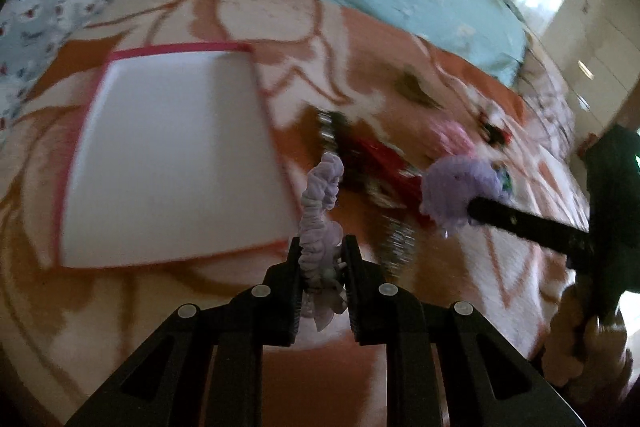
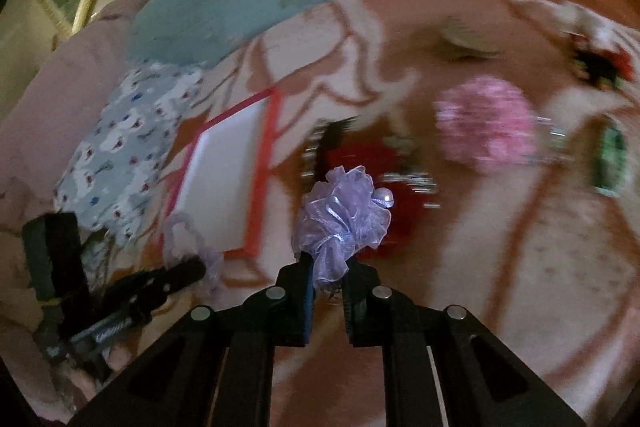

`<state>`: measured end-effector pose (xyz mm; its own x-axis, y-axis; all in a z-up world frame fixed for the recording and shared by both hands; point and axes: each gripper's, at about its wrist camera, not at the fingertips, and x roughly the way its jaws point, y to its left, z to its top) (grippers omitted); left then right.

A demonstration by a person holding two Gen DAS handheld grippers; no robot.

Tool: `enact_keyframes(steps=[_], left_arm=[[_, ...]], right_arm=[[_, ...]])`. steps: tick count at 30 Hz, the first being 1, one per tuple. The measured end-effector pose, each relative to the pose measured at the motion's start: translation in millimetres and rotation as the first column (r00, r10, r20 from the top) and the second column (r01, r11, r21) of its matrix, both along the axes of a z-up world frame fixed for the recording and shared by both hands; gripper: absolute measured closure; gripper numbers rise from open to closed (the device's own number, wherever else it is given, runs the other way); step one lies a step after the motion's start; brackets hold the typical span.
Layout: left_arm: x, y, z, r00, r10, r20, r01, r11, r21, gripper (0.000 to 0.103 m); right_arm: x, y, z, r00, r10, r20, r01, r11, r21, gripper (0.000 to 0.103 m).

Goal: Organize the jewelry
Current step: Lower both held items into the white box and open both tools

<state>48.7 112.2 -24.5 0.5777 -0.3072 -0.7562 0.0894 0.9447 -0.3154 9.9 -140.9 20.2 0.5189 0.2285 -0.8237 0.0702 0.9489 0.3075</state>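
Above the bed blanket point(image 1: 400, 367), left hand-held gripper point(image 1: 323, 247) clamping lilac scrunchie point(image 1: 320, 211), right hand-held gripper point(image 2: 329, 263) pinching organza bow point(image 2: 344, 219) (white tray point(image 1: 172, 167) beside).

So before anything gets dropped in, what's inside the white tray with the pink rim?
Nothing shows inside the white tray: a bare white floor. The lilac scrunchie in the left gripper covers only its near corner.

The lilac scrunchie point(image 1: 322, 211) is soft, gathered, matt cloth, while the lilac bow point(image 2: 344, 219) is sheer, faintly shiny organza with a glossy pearl bead point(image 2: 385, 195). The white tray point(image 1: 172, 163) looks smooth, like plastic, with a pink rim. Under them the blanket point(image 1: 460, 267) is fuzzy, matt woven cloth.
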Motion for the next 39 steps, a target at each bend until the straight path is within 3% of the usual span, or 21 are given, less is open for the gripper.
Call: enact_keyframes(steps=[8,13,20,29,33,39], left_arm=[[-1.0,56.8,10.5,0.990,0.140,-0.010,-0.138,0.987,0.080,0.086],[15.7,62.4,-1.2,0.984,0.170,-0.046,-0.162,0.977,0.136,0.086],[36.0,60.6,-26.3,0.975,0.174,-0.138,-0.154,0.978,0.143,0.086],[30.8,53.6,-26.0,0.975,0.160,-0.154,-0.128,0.972,0.199,0.085],[32.3,58.2,-26.6,0.976,0.159,-0.147,-0.126,0.970,0.210,0.083],[38.4,52.7,-34.1,0.977,0.161,-0.142,-0.123,0.962,0.244,0.073]], right_arm=[[48.7,81.0,-28.8,0.984,0.176,-0.024,-0.174,0.982,0.070,0.092],[81.0,110.0,-59.9,0.973,0.220,-0.070,-0.212,0.972,0.096,0.092],[102.8,121.0,-93.1,0.965,0.226,-0.133,-0.215,0.972,0.092,0.092],[89.6,126.4,-102.0,0.944,0.270,-0.189,-0.251,0.961,0.116,0.093],[89.0,127.3,-101.5,0.945,0.272,-0.182,-0.263,0.962,0.072,0.092],[93.8,123.0,-99.8,0.949,0.257,-0.180,-0.251,0.966,0.057,0.079]])
